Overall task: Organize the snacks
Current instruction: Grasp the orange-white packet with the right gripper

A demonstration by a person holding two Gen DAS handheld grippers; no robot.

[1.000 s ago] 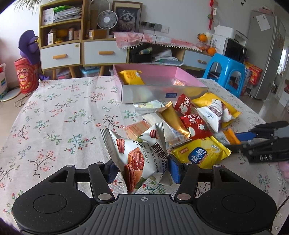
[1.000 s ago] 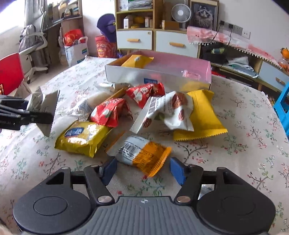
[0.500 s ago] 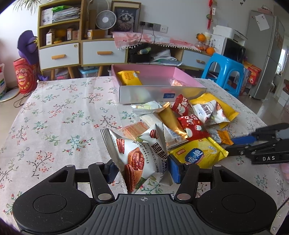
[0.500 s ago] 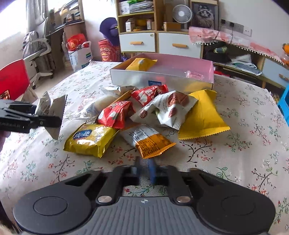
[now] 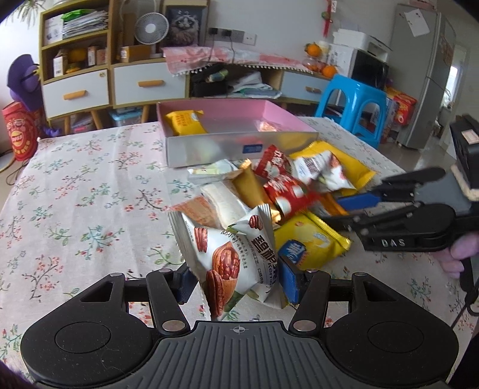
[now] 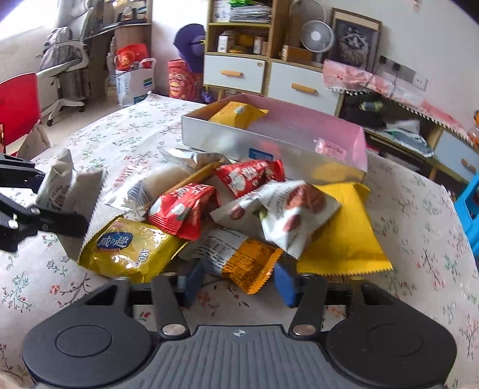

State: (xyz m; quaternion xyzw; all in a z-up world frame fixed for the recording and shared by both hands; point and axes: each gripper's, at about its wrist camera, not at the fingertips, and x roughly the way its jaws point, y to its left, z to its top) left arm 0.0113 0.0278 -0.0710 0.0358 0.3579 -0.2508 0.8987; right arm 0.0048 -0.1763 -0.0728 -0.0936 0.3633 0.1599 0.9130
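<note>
My left gripper (image 5: 236,278) is clamped on a white nut pack (image 5: 230,254), held clear of the table just in front of the snack pile. My right gripper (image 6: 236,284) has its jaws opening, with the near end of an orange pack (image 6: 242,260) between the pads; I can't tell if they press on it.

Landmark is the pink box (image 5: 236,119). It sits on a table (image 5: 83,191) under a floral cloth. 1 yellow pack (image 5: 185,122) lies in the box's far left corner, and a small pink item (image 6: 329,148) lies by its right wall. The pile lies against the box's near wall: 2 red packs (image 6: 185,209), a gold biscuit pack (image 6: 131,251), a flat yellow bag (image 6: 344,233) and another nut pack (image 6: 290,212) on top.

Behind the box: a drawer unit (image 5: 113,83) with a fan (image 5: 146,27) and a framed picture (image 5: 182,25). Right of the box: a blue stool (image 5: 356,104), then a fridge (image 5: 419,74). Left of it, seen from the right wrist: a red chair (image 6: 18,104) and an office chair (image 6: 66,62).
</note>
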